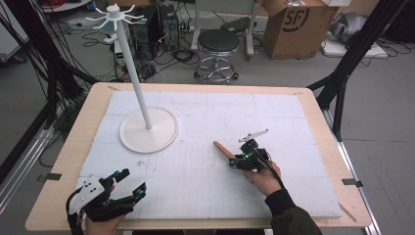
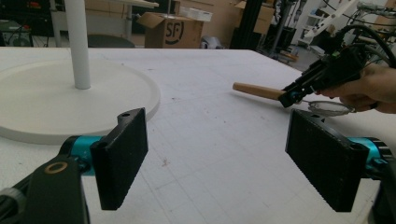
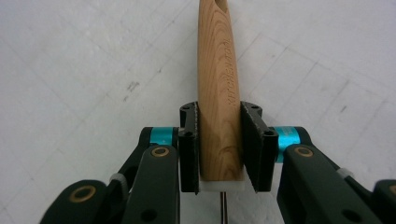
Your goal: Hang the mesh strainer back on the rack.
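A small strainer with a wooden handle (image 1: 222, 148) lies on the white foam mat right of centre, handle pointing up and left. In the right gripper view the handle (image 3: 217, 70) runs straight away between the two pads, and my right gripper (image 3: 219, 140) is shut on it near the metal stem. From the left gripper view I see the mesh bowl (image 2: 327, 108) lying low by the hand, behind that gripper (image 2: 289, 97). My left gripper (image 1: 133, 181) rests at the mat's front left corner, open (image 2: 219, 154), nothing between its pads.
A white hook stand (image 1: 148, 129) with a tall pole and round base stands at the back left of the mat (image 1: 205, 186). Beyond the table are a stool (image 1: 219, 44), a cardboard box (image 1: 298, 24) and cables on the floor.
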Available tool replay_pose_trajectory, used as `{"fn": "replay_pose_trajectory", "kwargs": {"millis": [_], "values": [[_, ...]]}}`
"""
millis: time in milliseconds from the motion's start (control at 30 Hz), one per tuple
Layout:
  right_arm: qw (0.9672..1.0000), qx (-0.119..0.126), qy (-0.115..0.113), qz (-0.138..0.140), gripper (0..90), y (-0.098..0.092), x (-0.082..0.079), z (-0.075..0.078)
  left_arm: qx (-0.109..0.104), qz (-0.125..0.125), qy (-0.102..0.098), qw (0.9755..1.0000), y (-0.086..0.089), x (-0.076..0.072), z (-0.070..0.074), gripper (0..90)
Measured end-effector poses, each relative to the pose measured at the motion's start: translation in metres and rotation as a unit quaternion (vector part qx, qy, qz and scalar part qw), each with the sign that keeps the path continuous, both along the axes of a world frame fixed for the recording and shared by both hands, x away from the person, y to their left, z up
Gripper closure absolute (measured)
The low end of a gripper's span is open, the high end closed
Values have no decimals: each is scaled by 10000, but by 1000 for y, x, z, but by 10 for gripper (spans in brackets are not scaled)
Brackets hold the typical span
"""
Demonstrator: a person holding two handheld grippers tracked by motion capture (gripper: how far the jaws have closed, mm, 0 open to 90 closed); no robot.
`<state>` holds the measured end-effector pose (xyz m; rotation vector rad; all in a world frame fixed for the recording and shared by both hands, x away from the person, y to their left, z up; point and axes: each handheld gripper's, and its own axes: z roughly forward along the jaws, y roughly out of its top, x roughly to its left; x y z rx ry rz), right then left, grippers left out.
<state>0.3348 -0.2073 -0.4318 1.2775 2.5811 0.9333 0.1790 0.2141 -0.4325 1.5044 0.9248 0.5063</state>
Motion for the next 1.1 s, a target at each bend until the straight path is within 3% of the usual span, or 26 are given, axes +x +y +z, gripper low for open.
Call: {"fn": "replay_pose_trajectory", "kwargs": {"millis": [167, 267, 400, 567, 700, 767, 800, 867, 900, 933, 967, 1033, 1067, 1100], "values": [[9998, -147, 51, 103, 706, 4, 2, -2, -5, 0, -2, 10000, 1, 0, 0, 216], [9997, -113, 214, 94, 709, 3, 5, -1, -2, 13, -2, 10000, 0, 0, 0, 216], [9995, -221, 138, 186, 713, 5, 5, 1, 4, 22, -4, 10000, 1, 0, 0, 216], [9998, 165, 120, 73, 713, -3, 4, 9, 2, 31, 0, 10000, 1, 0, 0, 216], [9992, 395, -97, 56, 713, -8, 2, 16, 24, 33, -4, 10000, 1, 0, 0, 216], [9968, 754, -243, 44, 712, -11, 1, 24, 17, 19, 2, 10000, 0, 0, 0, 216], [9968, 754, -243, 44, 712, -11, 1, 24, 27, 16, 5, 10000, 0, 0, 0, 216], [9945, 994, -318, 16, 712, -13, 1, 30, 31, 14, 10, 10000, 0, 0, 0, 216], [9897, 1357, -458, -32, 712, -16, 0, 36, 33, 17, 10, 10000, 0, 0, 0, 216], [9897, 1357, -458, -32, 712, -16, 0, 36, 29, 22, 13, 10000, 0, 0, 0, 216], [9830, 1722, -639, -79, 712, -18, -1, 43, 27, 21, 9, 10000, 0, 0, 0, 216], [9758, 2044, -778, -88, 712, -19, 0, 49, 29, 28, 12, 10000, 0, 0, 0, 216], [9758, 2044, -778, -88, 712, -19, 0, 49, 32, 26, 16, 10000, 1, 0, 0, 216], [9677, 2354, -905, -67, 712, -18, 0, 56, 30, 26, 16, 10000, 1, 0, 0, 216]]}}
